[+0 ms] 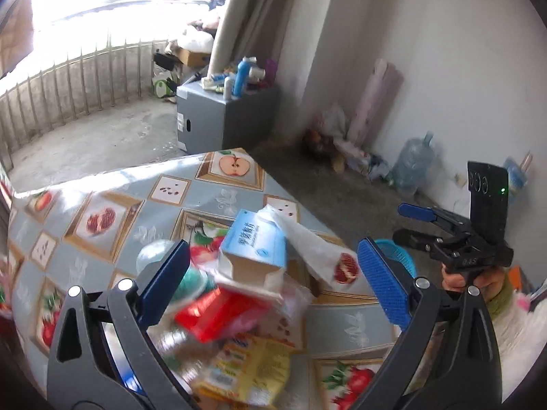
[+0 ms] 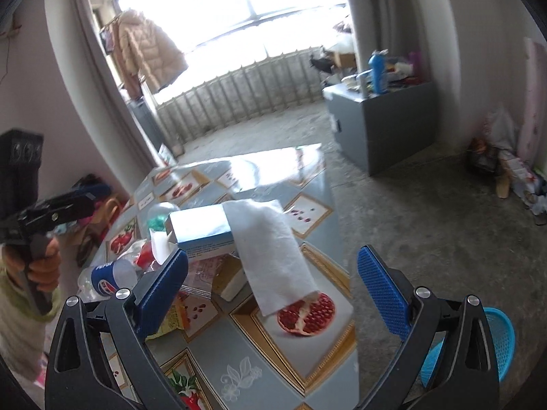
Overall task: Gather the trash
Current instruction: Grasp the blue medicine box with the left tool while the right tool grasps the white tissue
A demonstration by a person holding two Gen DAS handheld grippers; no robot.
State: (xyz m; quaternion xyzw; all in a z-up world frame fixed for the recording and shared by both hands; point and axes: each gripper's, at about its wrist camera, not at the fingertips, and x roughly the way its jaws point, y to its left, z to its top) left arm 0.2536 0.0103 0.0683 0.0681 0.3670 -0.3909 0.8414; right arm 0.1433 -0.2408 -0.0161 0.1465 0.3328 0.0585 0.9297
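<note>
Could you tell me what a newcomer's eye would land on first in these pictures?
Probably the trash heap on the fruit-print tablecloth: a light blue box with a white tissue draped over its right end. Both grippers, left and right, hang open above it, and a blue basket sits past the table's right edge.

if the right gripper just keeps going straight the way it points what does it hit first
Most likely the white paper tissue draped off the light blue cardboard box, its end lying on the fruit-patterned tablecloth. The right gripper is open and holds nothing. Depth is hard to judge through the fisheye.
</note>
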